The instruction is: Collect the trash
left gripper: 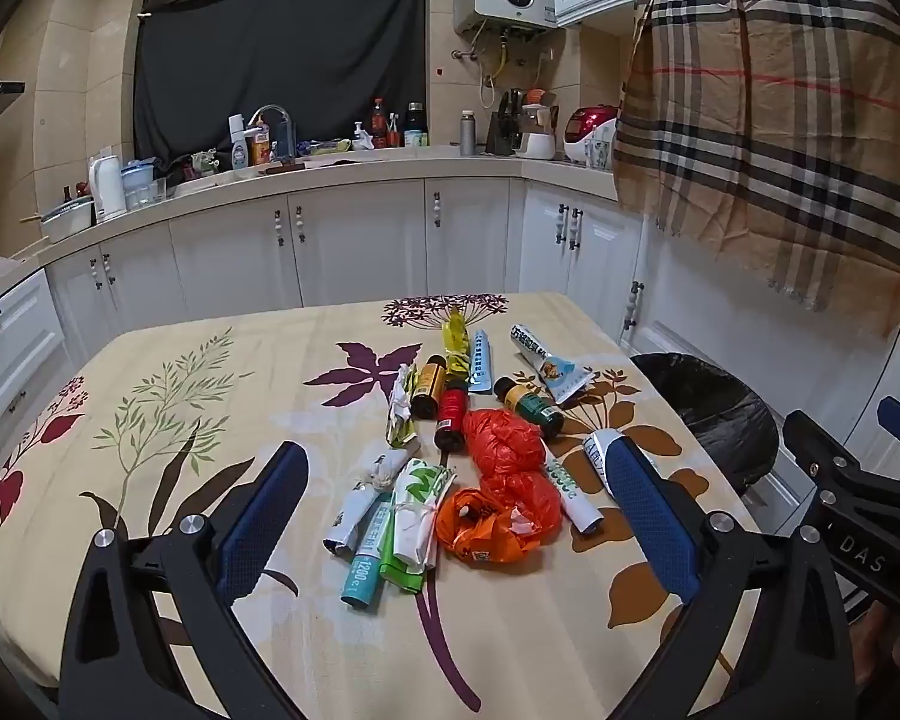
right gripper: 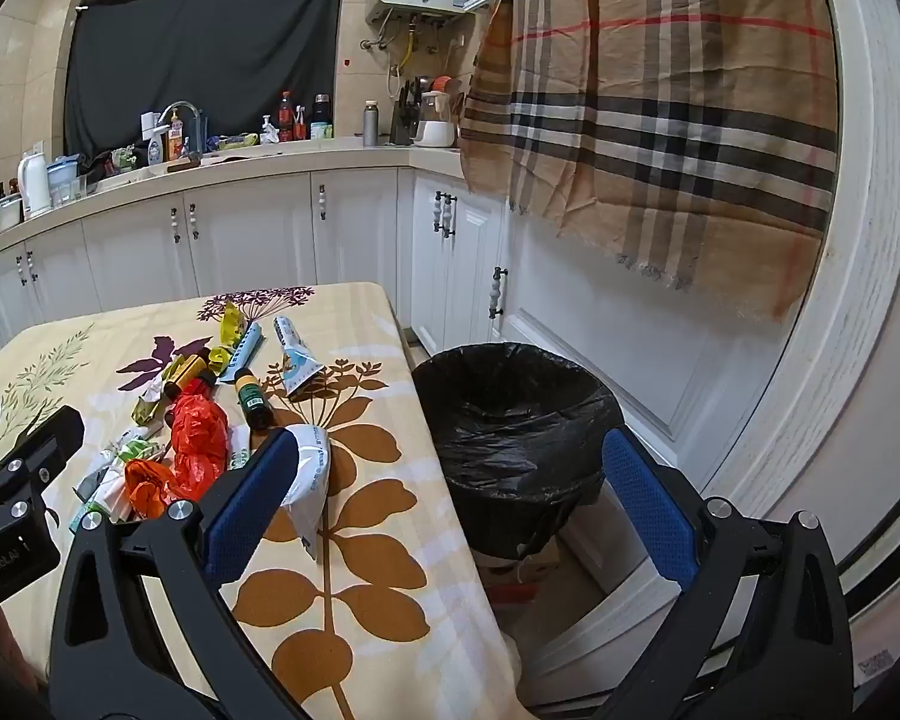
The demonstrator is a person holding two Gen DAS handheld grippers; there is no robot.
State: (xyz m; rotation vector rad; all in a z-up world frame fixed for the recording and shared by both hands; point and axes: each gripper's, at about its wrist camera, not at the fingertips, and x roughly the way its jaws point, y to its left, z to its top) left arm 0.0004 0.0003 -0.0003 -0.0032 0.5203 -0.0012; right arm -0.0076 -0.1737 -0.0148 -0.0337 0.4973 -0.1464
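Trash lies heaped mid-table in your left view; labels are too small to read. Your left gripper hangs spread wide above it, holding nothing. Your right gripper, equally spread and empty, alone shows the black-lined bin whole, beside the table's edge.

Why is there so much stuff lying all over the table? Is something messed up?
Yes, it looks messy. Small bottles lie tipped on their sides, mixed with a crumpled orange plastic bag and squeezed tubes on the flowery tablecloth. It is trash that belongs in the black-lined bin beside the table. Nothing looks spilled.
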